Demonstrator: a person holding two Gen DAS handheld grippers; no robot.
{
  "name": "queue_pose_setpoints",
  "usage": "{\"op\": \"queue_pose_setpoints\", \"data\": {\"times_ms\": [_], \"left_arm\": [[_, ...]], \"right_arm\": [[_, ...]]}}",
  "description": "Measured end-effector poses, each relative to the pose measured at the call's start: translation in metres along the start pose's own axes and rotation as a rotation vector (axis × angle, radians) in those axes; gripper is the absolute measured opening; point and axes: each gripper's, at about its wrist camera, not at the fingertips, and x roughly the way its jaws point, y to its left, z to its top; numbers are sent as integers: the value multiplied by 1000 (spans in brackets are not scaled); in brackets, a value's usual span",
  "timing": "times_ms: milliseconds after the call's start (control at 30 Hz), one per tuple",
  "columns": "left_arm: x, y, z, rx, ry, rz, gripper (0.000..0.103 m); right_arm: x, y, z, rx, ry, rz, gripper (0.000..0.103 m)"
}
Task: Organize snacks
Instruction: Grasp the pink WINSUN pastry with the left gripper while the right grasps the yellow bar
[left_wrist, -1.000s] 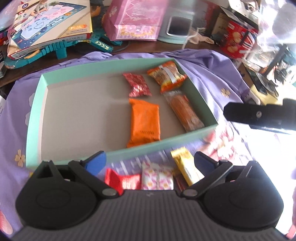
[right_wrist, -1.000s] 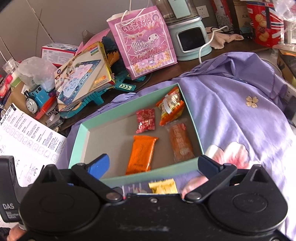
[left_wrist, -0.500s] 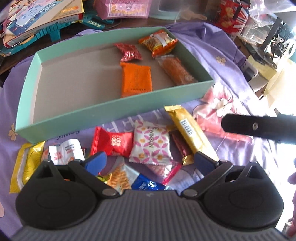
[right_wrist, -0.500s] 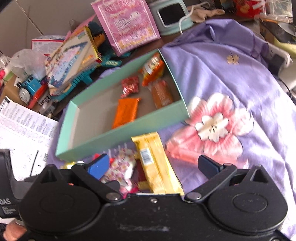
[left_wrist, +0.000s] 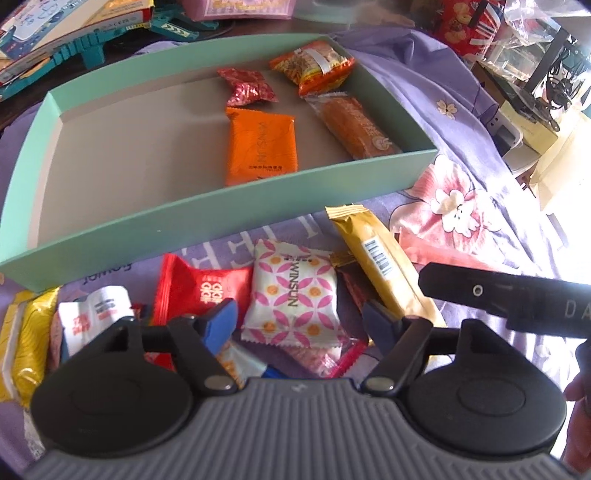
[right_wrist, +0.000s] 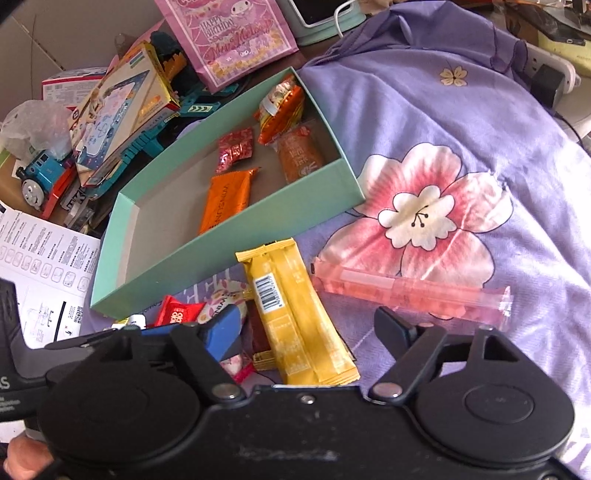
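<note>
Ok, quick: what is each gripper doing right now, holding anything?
Left gripper: jaws closing around the pink-patterned packet, not gripping yet.
Right gripper: jaws closing around the yellow bar, not gripping yet.

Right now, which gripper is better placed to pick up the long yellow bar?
Right. The yellow bar lies lengthwise between the closing right gripper fingers, though not yet pinched. The left gripper, also closing, is centred on the pink-patterned packet, with the bar off to its side.

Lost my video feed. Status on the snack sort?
Left gripper closing over pink-patterned packet; right gripper closing over yellow bar. Neither gripped yet. Four snacks in teal box. Nothing blocking.
</note>
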Motion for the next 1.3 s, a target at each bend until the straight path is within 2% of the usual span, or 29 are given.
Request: {"op": "queue_pose_setpoints", "data": {"times_ms": [100, 200, 333, 667, 700, 733, 1067, 1167, 1300], "left_arm": [[5, -3, 1, 23, 0, 5, 74], [8, -4, 0, 37, 3, -1, 58], [6, 3, -3, 29, -4, -29, 55], [-5, 15, -25, 19, 21, -79, 55], [-5, 15, -26, 19, 22, -77, 55], [-4, 14, -25, 18, 23, -74, 55], [7, 7, -17, 27, 44, -38, 58], [8, 3, -17, 52, 34, -21, 60], [7, -1, -21, 93, 15, 3, 56]], "right_arm": [[6, -1, 2, 6, 8, 10, 78], [12, 1, 3, 1, 15, 13, 74], [22, 5, 3, -9, 35, 23, 62], [37, 22, 2, -74, 32, 14, 61], [37, 24, 1, -90, 29, 7, 57], [38, 27, 0, -113, 23, -11, 44], [31, 21, -12, -121, 18, -8, 42], [31, 20, -11, -126, 15, -4, 47], [31, 25, -14, -153, 10, -8, 51]]}}
